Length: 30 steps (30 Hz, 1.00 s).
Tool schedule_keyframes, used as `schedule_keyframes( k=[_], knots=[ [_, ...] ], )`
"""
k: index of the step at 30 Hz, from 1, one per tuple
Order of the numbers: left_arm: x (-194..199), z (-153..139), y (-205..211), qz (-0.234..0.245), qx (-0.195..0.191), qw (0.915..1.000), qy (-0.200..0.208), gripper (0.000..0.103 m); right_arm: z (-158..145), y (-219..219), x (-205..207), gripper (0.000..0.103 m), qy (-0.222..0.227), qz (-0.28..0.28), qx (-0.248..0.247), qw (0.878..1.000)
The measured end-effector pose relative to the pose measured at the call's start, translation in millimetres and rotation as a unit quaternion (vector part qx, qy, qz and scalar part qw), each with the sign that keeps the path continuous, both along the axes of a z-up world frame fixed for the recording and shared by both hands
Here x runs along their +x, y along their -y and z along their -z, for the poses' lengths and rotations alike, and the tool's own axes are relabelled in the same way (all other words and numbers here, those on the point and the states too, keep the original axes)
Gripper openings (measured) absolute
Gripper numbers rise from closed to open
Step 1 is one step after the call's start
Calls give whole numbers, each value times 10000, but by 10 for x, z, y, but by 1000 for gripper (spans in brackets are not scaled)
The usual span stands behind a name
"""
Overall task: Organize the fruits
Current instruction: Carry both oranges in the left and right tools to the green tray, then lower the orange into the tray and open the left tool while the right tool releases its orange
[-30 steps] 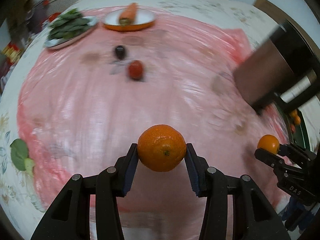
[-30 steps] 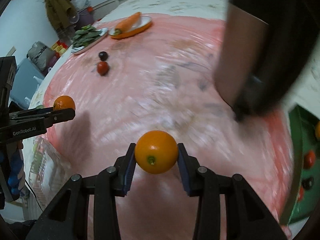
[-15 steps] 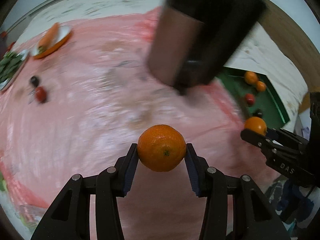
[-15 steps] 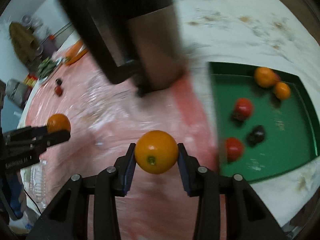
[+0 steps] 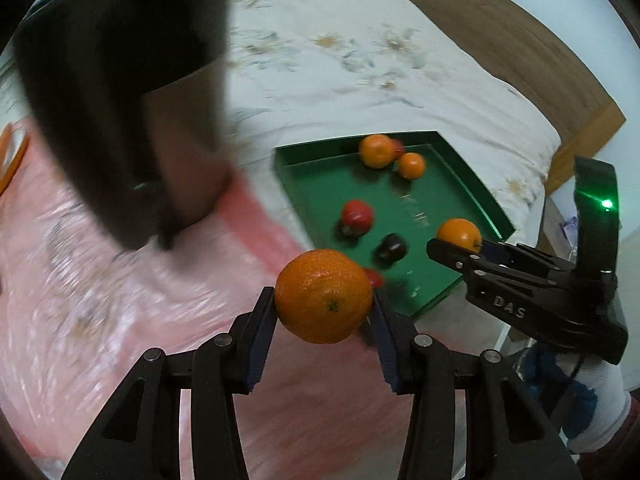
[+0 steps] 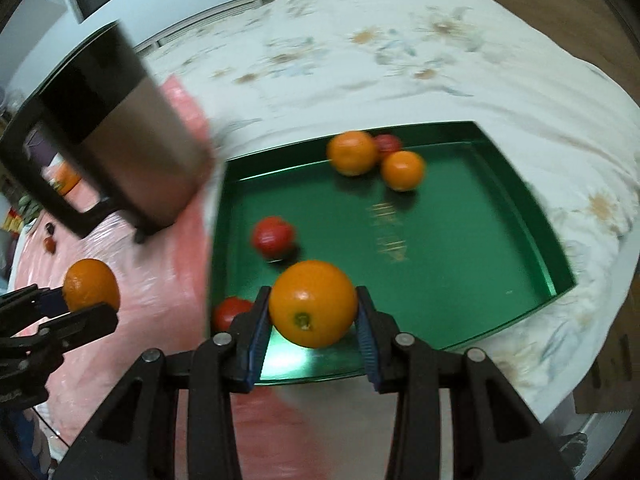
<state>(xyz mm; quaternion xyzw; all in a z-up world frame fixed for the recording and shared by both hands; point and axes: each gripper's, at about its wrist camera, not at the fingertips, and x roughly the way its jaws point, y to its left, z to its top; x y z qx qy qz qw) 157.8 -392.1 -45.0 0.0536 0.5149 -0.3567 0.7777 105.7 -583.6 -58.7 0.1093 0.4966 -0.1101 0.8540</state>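
A tangerine (image 5: 323, 295) is clamped in the left hand-held gripper (image 5: 323, 312) over the pink cover, just short of the green tray (image 5: 460, 184). An orange (image 6: 313, 303) is gripped by the right hand-held gripper (image 6: 313, 320) above the tray's near edge. Two oranges, tomatoes and a dark fruit are held in the tray.

Right gripper (image 6: 313, 322): clamped on smooth orange (image 6: 313, 304), above green tray (image 6: 516, 208). Tray holds two oranges (image 6: 352, 153), three red fruits (image 6: 273, 237). Left gripper (image 6: 60, 312): grips pebbled orange (image 6: 91, 285) over pink cloth (image 6: 152, 280). Metal kettle (image 6: 136, 148) beside tray.
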Motion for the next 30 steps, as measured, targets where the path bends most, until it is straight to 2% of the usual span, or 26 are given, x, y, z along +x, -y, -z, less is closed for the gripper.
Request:
schedule_keyframes(
  k=[8, 14, 22, 30],
  knots=[
    [26, 130, 561, 254, 98, 9996, 70, 41, 131, 581, 23, 52, -47, 392, -285, 9988],
    [52, 253, 835, 354, 168, 9992, 70, 41, 192, 830, 62, 52, -87, 506, -489, 9975],
    [-98, 376, 1081, 614, 328, 9975, 82, 41, 285, 1032, 25, 52, -202, 658, -554, 9961],
    [-123, 504, 1148, 714, 544, 9959, 131, 41, 371, 1007, 0, 52, -331, 623, -551, 9960]
  ],
)
